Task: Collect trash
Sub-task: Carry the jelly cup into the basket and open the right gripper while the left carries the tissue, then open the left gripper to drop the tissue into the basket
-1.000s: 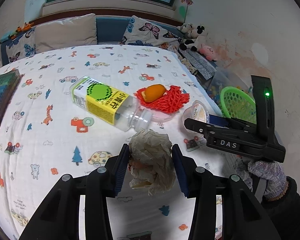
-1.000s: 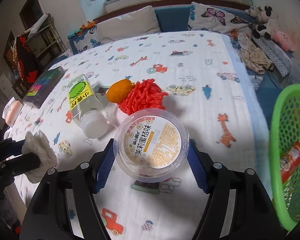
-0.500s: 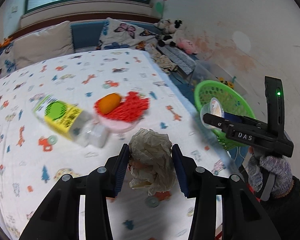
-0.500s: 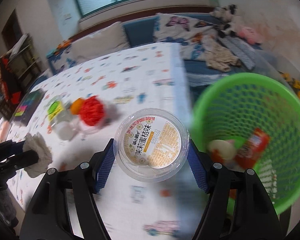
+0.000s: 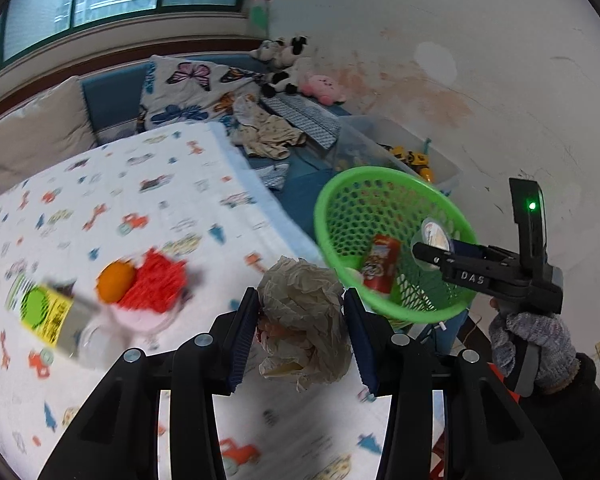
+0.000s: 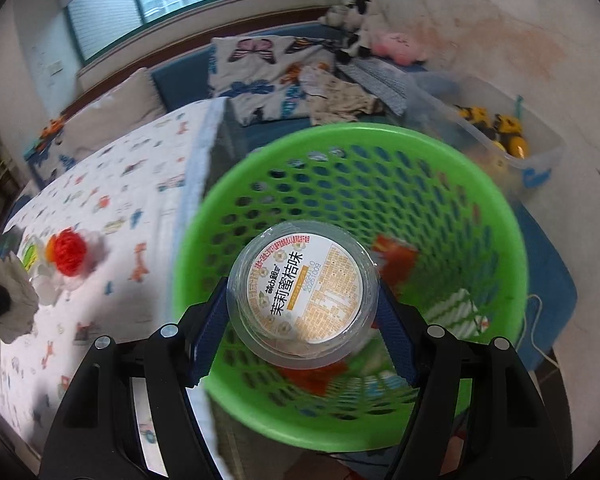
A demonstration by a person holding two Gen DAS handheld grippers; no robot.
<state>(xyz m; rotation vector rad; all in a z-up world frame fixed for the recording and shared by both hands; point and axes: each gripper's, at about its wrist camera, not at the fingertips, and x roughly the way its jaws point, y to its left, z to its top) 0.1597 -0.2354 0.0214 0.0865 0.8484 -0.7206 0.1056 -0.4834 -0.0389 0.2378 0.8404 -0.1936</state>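
Trash heads for the green basket (image 6: 496,216) standing off the bed's right-hand edge, just beside the mattress, with a red snack wrapper (image 5: 381,263) and other scraps already inside. The bed (image 5: 148,200) under its cartoon-print sheet carries what is left: a clear bottle with a yellow-green label (image 5: 52,316) lying on its side near the front left, and an orange (image 5: 115,282) with red mesh netting (image 5: 156,286) on a pink dish beside it, well in from the edge. The right gripper (image 6: 302,312) is clenched on a sealed plastic dessert cup (image 6: 302,284) held over the basket's mouth toward its near rim; let go too near that rim, the cup would likely strike it and bounce to the floor. The left gripper (image 5: 302,336) grips a crumpled paper wad (image 5: 304,316) over the bed's right edge, short of the basket; loose folds hanging below the jaws could snag the rim. Room is open above the basket, tighter where the right gripper occupies it.
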